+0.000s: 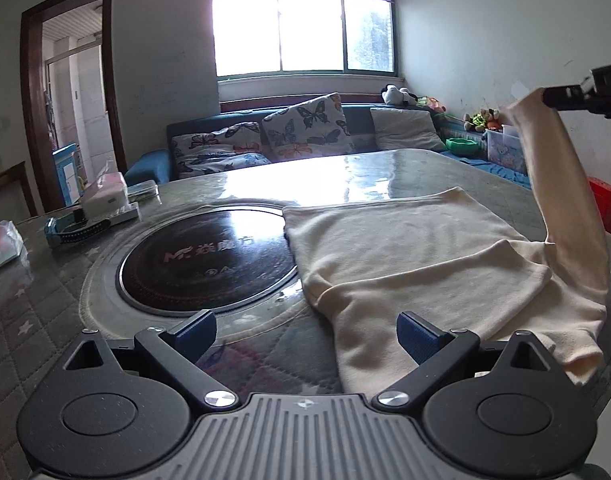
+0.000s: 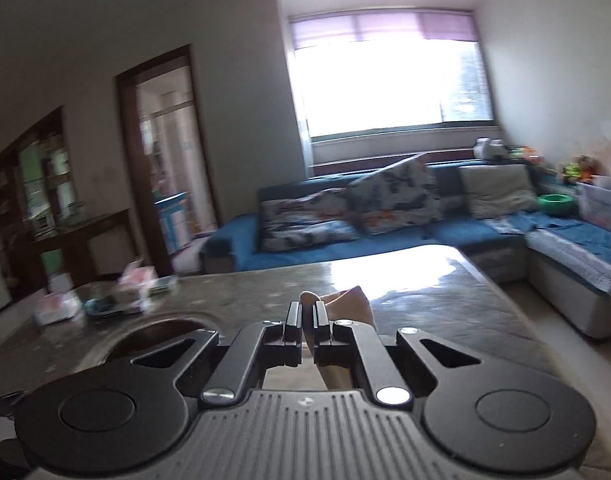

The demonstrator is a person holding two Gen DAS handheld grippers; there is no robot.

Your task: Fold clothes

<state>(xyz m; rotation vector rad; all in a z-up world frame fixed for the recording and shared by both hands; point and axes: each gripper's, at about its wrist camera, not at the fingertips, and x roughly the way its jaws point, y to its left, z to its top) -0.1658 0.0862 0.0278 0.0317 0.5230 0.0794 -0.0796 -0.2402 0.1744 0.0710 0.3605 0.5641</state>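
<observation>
A cream long-sleeved top [image 1: 409, 256] lies partly folded on the table [image 1: 365, 176], right of a round black hob. My left gripper [image 1: 307, 334] is open and empty, low over the table at the garment's near edge. My right gripper [image 1: 553, 98] shows at the far right of the left wrist view, shut on the cuff of the right sleeve [image 1: 561, 184] and holding it high above the table. In the right wrist view my right gripper [image 2: 307, 316] is shut on the cream sleeve cuff [image 2: 345, 300], which sticks out past the fingertips.
The inset black hob [image 1: 205, 260] sits left of the garment. A tissue box [image 1: 105, 196], a watch [image 1: 75, 232] and a packet [image 1: 1, 244] lie at the table's left. A blue sofa [image 1: 265, 136] with cushions stands behind. A red box [image 1: 605, 204] is at the right.
</observation>
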